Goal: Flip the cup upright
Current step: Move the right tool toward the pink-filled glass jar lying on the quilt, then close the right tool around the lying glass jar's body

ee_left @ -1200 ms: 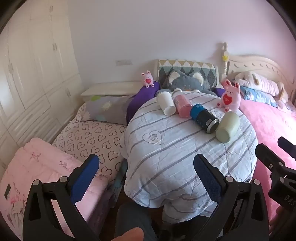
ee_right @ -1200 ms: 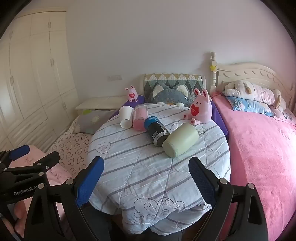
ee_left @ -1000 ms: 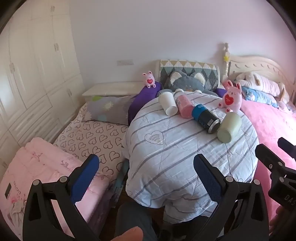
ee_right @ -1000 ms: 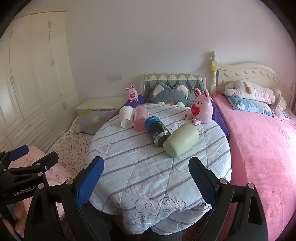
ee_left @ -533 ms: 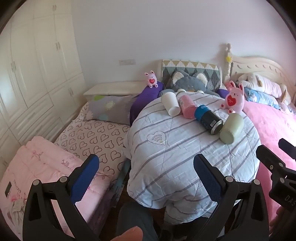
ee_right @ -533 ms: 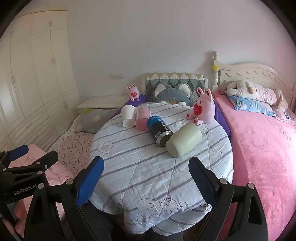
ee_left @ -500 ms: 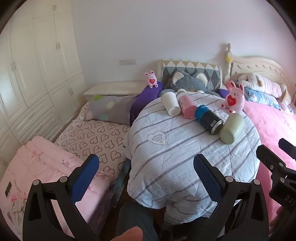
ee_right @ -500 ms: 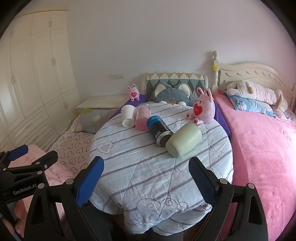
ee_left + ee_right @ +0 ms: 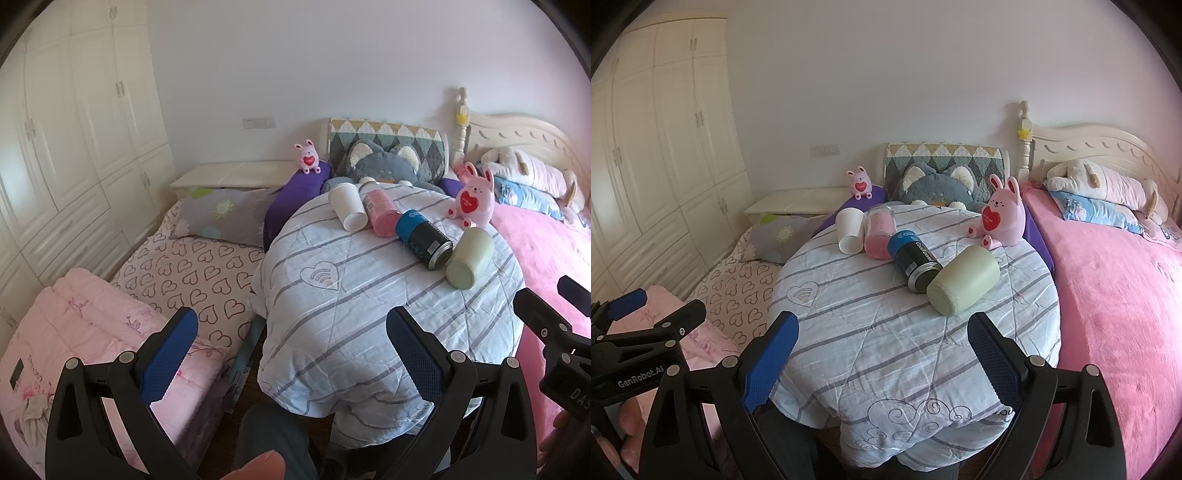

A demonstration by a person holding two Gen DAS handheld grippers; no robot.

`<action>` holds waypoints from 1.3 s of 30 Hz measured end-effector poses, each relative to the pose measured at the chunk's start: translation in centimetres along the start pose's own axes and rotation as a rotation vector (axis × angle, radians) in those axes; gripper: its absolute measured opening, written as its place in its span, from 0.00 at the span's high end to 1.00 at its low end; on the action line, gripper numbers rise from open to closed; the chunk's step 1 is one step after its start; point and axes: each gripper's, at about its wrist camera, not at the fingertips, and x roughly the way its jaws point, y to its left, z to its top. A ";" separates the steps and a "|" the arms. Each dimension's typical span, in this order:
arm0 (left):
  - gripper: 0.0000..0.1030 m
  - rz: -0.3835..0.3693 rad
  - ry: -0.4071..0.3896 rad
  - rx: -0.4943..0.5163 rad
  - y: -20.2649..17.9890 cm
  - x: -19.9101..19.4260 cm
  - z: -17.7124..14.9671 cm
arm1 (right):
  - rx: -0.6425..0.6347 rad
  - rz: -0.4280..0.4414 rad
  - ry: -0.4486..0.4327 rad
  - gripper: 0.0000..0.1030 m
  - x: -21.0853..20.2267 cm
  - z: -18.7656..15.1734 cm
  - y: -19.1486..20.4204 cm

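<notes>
Several cups lie on their sides in a row on a round table under a striped cloth (image 9: 871,332): a white paper cup (image 9: 849,230), a pink jar (image 9: 878,232), a blue-and-black can-like cup (image 9: 914,264) and a pale green cup (image 9: 964,282). They also show in the left wrist view: white cup (image 9: 347,210), pink jar (image 9: 380,214), blue-black cup (image 9: 424,238), green cup (image 9: 469,258). My left gripper (image 9: 291,350) is open and empty, short of the table's near left edge. My right gripper (image 9: 882,360) is open and empty over the table's near edge.
A pink rabbit toy (image 9: 1001,216) stands at the table's back right, near the green cup. A grey cat cushion (image 9: 938,186) sits behind the table. A pink bed (image 9: 1115,280) lies to the right, heart-print bedding (image 9: 192,273) to the left, wardrobes (image 9: 74,147) far left.
Both views have drifted slightly; the table and cups sit a little further right in the frames. Both grippers stay open and the cups have not moved.
</notes>
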 end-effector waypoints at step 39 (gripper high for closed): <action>0.00 0.066 0.050 -0.057 2.7 11.1 4.6 | -0.042 0.026 0.160 0.09 13.4 6.2 3.0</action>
